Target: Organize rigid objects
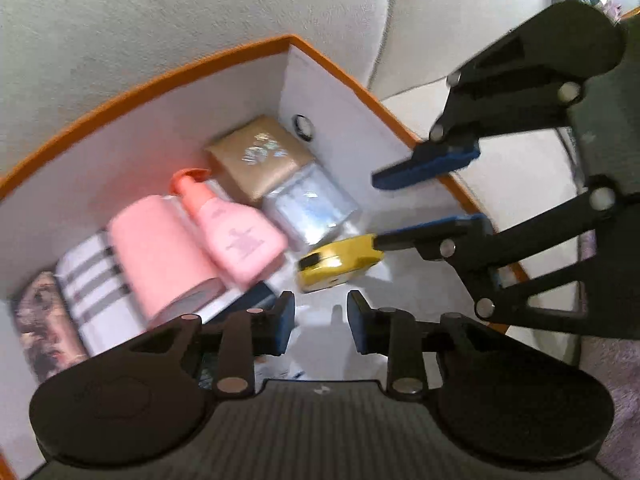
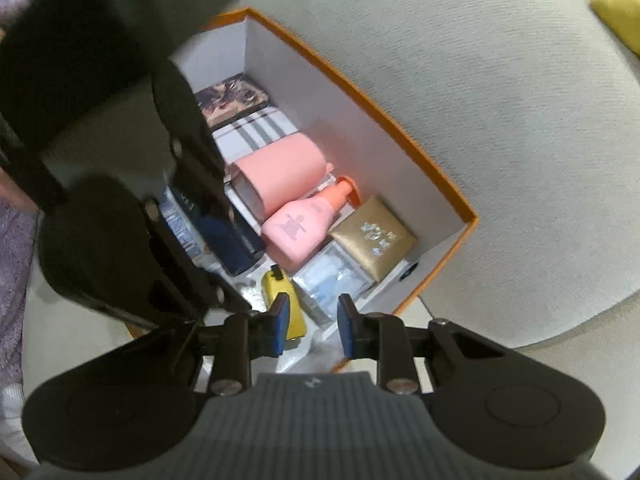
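Observation:
An orange-rimmed white box (image 1: 344,80) (image 2: 400,128) lies on a cream sofa and holds several items in a row: a pink pump bottle (image 1: 236,232) (image 2: 304,224), a pink cylinder (image 1: 160,252) (image 2: 280,172), a gold box (image 1: 260,156) (image 2: 372,240), a clear blue packet (image 1: 312,204) (image 2: 332,280) and a yellow object (image 1: 340,262) (image 2: 284,304). My left gripper (image 1: 321,322) is open and empty above the box floor. My right gripper (image 2: 313,326) (image 1: 404,204) is open over the box, its lower finger touching or just beside the yellow object.
A striped box (image 1: 92,280) (image 2: 256,128), a patterned box (image 1: 44,320) (image 2: 232,100) and a dark blue box (image 2: 224,236) also lie in the orange box. Cream sofa cushions (image 2: 480,80) surround it. A yellow cushion (image 2: 620,12) sits at the far right.

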Demonstrator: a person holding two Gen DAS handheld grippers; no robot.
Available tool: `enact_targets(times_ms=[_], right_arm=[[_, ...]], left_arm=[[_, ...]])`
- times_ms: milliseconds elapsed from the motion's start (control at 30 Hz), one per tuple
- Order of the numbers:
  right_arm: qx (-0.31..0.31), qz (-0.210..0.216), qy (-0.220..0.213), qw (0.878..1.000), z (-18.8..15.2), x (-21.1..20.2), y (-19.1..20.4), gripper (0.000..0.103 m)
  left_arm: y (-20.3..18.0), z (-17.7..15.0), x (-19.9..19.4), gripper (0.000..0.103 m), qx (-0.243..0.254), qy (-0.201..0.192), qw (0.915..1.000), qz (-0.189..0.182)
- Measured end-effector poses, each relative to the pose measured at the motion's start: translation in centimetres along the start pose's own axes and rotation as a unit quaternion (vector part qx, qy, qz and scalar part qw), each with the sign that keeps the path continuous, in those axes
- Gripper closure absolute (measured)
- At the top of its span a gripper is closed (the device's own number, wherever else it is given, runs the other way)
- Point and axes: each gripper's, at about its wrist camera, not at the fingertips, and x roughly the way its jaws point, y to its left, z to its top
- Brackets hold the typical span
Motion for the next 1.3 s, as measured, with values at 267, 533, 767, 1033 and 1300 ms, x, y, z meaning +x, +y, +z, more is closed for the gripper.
enact_targets(times_ms=[267,533,767,1033,1300], right_arm=[[-0.039,-0.006,0.045,0.998,0.5,3.6,1.2,0.078],[-0.066,-0.025,0.062,0.996,0.8,4.0,1.9,0.079],[-0.033,-0.025,0.037,0.998,0.8,0.1,2.8,0.076],[0.048,-0.044,-0.039,0.997,0.6,-7.8,6.0,0.067],[0.164,-0.102,-0.151,0.969,-1.1,-13.9,10.9,0.047]], left_arm=[[2.2,-1.7,-2.9,0.067,-0.022,-0.026,0.9992,0.023],[1.9,-3.2,-3.4,0.067,-0.025,-0.035,0.9988,0.023],[-0.1,-5.0,-6.6,0.067,-0.01,-0.068,0.9961,0.055],[-2.5,-8.0,-12.5,0.066,-0.03,-0.157,0.9806,0.114],[-3.7,-12.8,-19.2,0.02,-0.087,-0.281,0.9408,0.169]])
